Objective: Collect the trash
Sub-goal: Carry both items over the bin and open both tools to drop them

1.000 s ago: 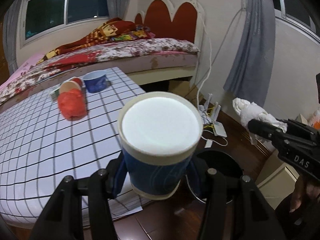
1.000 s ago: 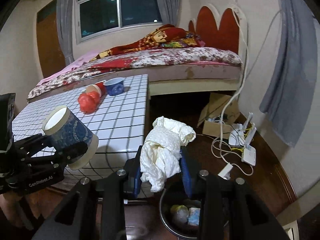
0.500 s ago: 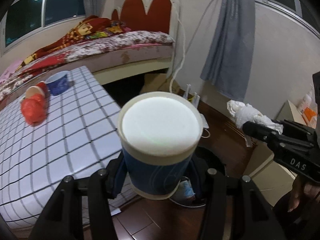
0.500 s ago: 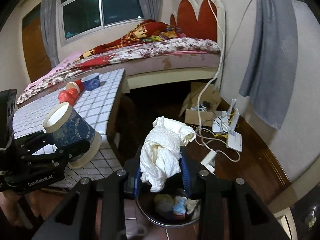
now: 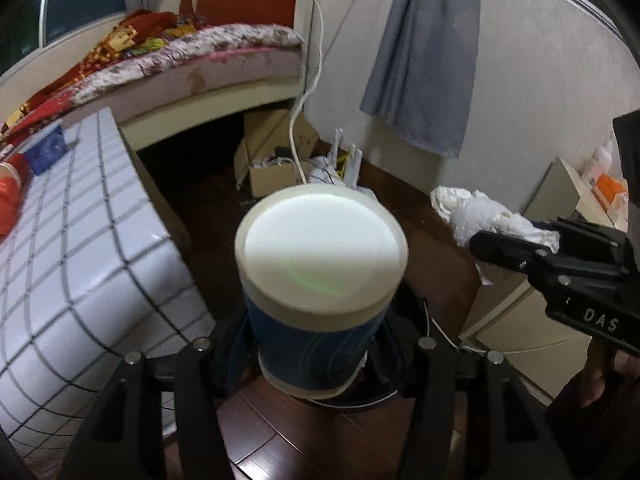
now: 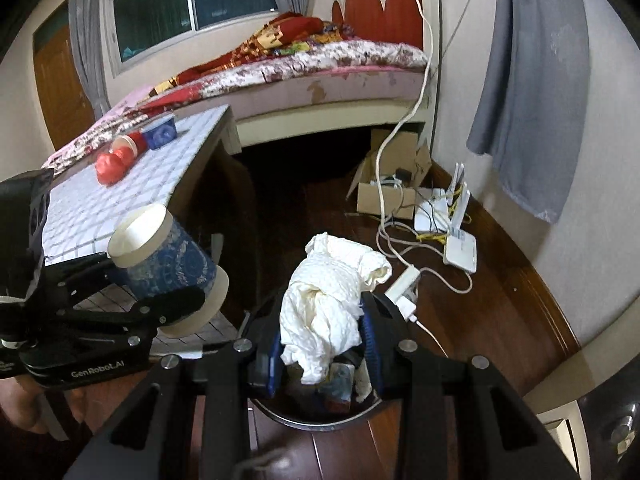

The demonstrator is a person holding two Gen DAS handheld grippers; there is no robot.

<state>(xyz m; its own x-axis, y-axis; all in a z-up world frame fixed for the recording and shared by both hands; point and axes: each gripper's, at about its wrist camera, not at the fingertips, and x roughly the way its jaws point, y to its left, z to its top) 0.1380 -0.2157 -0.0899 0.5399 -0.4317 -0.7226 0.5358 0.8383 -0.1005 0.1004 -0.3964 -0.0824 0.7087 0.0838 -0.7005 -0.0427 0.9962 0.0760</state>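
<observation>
The bin (image 6: 320,420) is largely hidden behind the right gripper (image 6: 322,344); only its rim and some contents are seen. The left gripper (image 5: 316,344) holds a blue paper cup (image 5: 316,312) with its jaws opening; the cup is tilted, base toward the camera, over the bin; the pads are blurred. A crumpled tissue (image 6: 332,300) is gripped by the right gripper, upright, above the bin.
</observation>
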